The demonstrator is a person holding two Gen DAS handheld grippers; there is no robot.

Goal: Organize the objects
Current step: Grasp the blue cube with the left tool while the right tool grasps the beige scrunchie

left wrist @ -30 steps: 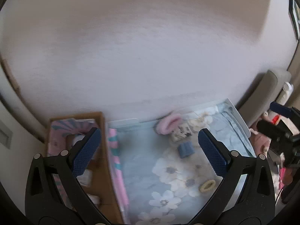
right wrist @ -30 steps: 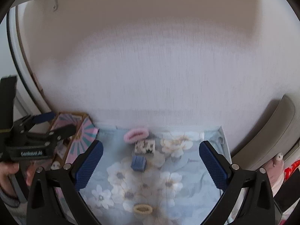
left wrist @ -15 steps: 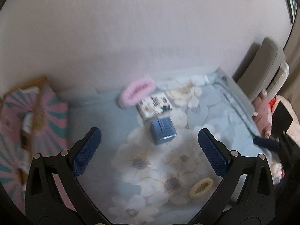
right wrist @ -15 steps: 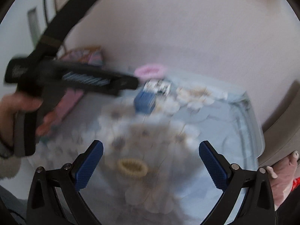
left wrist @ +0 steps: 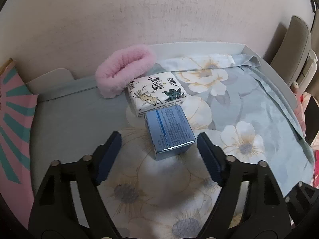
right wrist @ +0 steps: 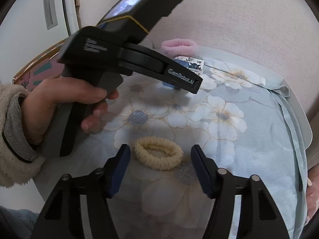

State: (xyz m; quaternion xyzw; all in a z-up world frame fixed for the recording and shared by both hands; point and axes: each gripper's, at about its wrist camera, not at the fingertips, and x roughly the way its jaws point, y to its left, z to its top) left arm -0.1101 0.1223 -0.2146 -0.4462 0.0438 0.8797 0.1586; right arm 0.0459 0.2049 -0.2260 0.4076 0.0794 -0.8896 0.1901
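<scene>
Left claw (left wrist: 158, 151): released, jaws wide apart; near end of the blue box sat between the fingertips, no pad touching it.
Right claw (right wrist: 160, 164): released, jaws spread either side of the cream hair tie, neither pad in contact.
Blue box (left wrist: 170, 130): lay flat on the floral cloth (left wrist: 249, 107), printed label up, far end touching the tissue pack.
Tissue pack (left wrist: 157, 92): white with leaf print, lay between the blue box and the pink scrunchie.
Pink scrunchie (left wrist: 124, 69): fluffy, lay at the back of the worktop (left wrist: 199, 46) against the wall, touching the tissue pack.
Cream hair tie (right wrist: 158, 152): ribbed ring, lay flat on the cloth, well apart from the other items.
Pink-and-teal box (left wrist: 14, 123): stood at the worktop's left edge.
Hand (right wrist: 65, 101): gripped the left tool's handle, seen from the right wrist view.
</scene>
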